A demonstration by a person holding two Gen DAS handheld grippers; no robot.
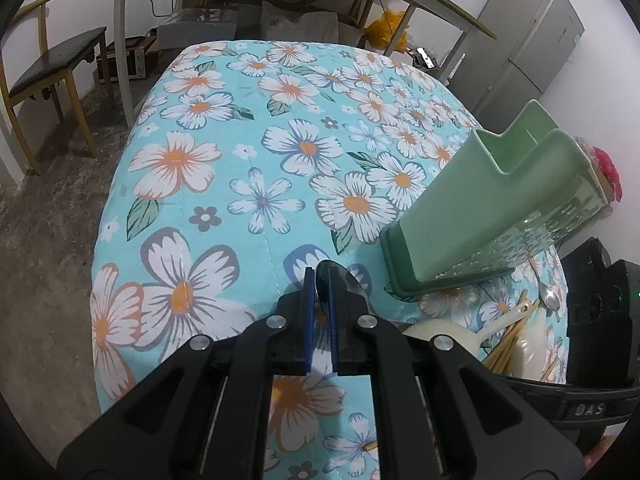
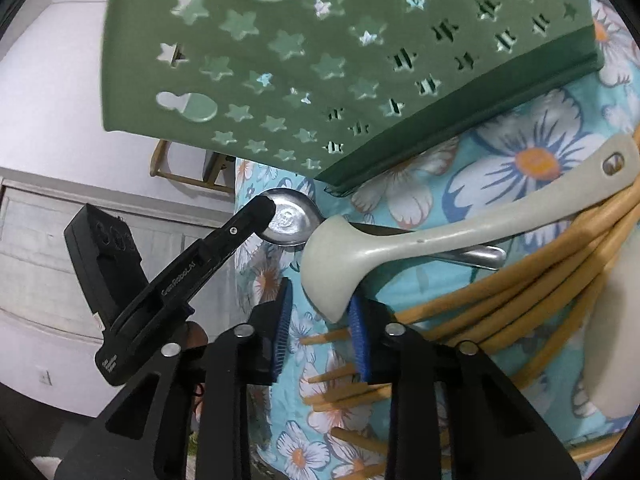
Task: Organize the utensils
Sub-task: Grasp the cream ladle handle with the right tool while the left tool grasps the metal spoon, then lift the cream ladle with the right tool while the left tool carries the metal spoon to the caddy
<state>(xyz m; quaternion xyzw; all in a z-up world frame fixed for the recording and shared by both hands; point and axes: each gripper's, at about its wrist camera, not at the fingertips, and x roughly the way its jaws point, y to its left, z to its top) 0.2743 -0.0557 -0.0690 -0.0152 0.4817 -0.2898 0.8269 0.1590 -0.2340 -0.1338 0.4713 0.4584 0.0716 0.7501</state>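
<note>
In the left wrist view my left gripper [image 1: 320,278] is shut on the bowl of a metal spoon [image 1: 354,284], just above the floral tablecloth [image 1: 240,160]. The right wrist view shows the same metal spoon [image 2: 290,220] pinched by the left gripper's black finger [image 2: 224,248]; its handle runs under a cream plastic spoon [image 2: 400,240]. My right gripper [image 2: 320,322] stands open. The cream spoon's bowl dips between its jaws and touches the right blue pad [image 2: 358,336], while the left pad stands clear. A green star-cut utensil holder [image 2: 320,60] rises right behind; it is also in the left view [image 1: 500,200].
Yellow chopsticks [image 2: 520,300] and a wide cream scoop [image 2: 616,340] lie piled to the right of the cream spoon. Another metal spoon [image 1: 550,298] lies by the pile. A chair [image 1: 52,72] and a fridge [image 1: 528,48] stand beyond the table.
</note>
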